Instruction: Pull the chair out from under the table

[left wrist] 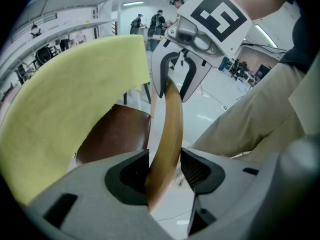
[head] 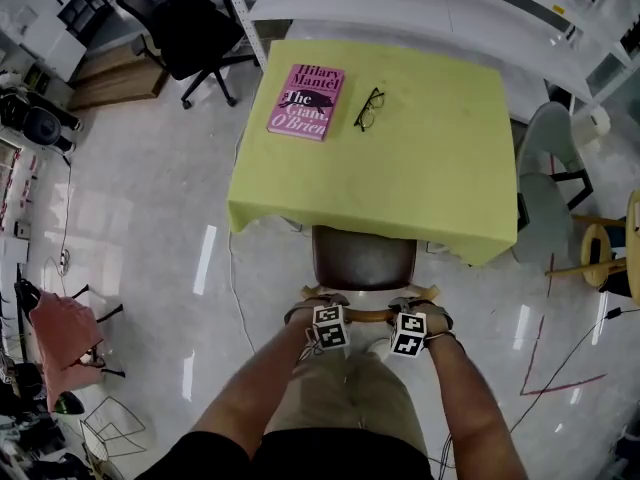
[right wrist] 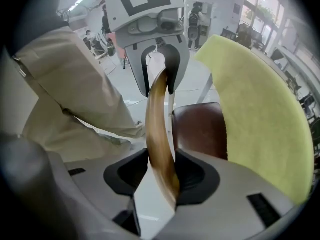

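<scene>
Back rail point(left wrist: 167, 129) reads to me as varnished wood: amber, smooth, glossy. Seat point(head: 363, 258) is dark brown with a low sheen, leather or vinyl, I can't tell which. Table point(head: 420, 148) is covered in yellow-green cloth, matt, slightly fuzzy. Left tongs point(left wrist: 165, 176) and right tongs point(right wrist: 162, 176) are grey moulded plastic, matt; the pads point(left wrist: 196, 171) are black and ribbed. Book point(head: 307, 101) has a pink paper cover with a slight gloss. Floor point(head: 150, 238) is pale, polished, mirror-glossy. The person's trousers point(head: 350, 398) are beige cloth, matt.
</scene>
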